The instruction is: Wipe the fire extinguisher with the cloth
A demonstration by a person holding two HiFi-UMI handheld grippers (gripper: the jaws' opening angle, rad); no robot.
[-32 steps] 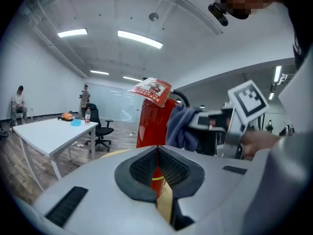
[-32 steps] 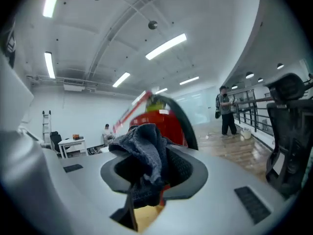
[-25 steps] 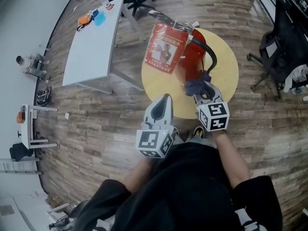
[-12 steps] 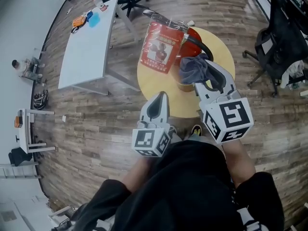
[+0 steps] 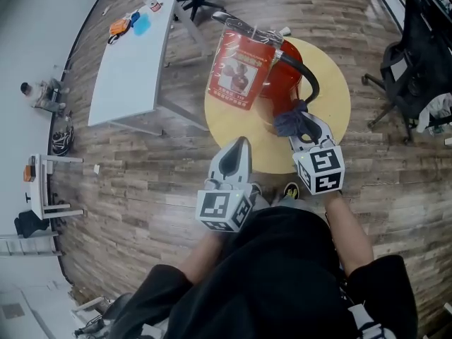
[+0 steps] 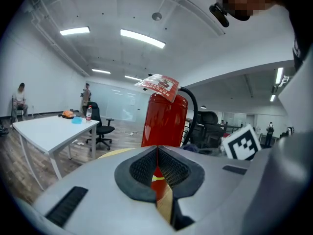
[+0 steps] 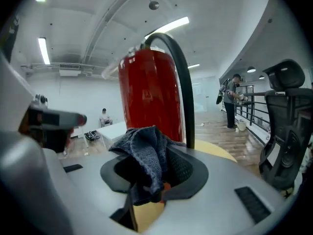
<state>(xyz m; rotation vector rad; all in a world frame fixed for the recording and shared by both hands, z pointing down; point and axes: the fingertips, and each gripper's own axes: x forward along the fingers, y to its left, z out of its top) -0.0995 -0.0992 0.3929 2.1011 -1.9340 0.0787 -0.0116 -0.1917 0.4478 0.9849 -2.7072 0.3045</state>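
While the fire extinguisher [image 5: 282, 73] is stood upright on the round yellow table [image 5: 332, 108], a dark blue cloth [image 7: 146, 153] is held tight in the right gripper [image 5: 302, 126]. In the right gripper view, the two jaws are seen pressed onto the cloth, and the cloth is bunched up and hangs over them. The cloth is held low down, just beside the red body and the black hose [image 5: 314, 87]. It cannot be told whether the red body is touched by the cloth. A paper tag [image 5: 236, 66] with red and white print is tied near the top of the fire extinguisher. The left gripper [image 5: 241, 145] is held lower in the head view, at the near edge of the round yellow table, apart from the fire extinguisher. In the left gripper view, its jaws are seen closed together, and nothing is held between them. Only a thin slit is left there, and the red body can be seen far behind it. The left gripper is pointed toward the fire extinguisher. A white table [image 5: 134, 62] is seen to the left on the wood floor [image 5: 141, 182], and some small things are laid at its far end. A black chair [image 5: 413, 62] is seen at the right side.
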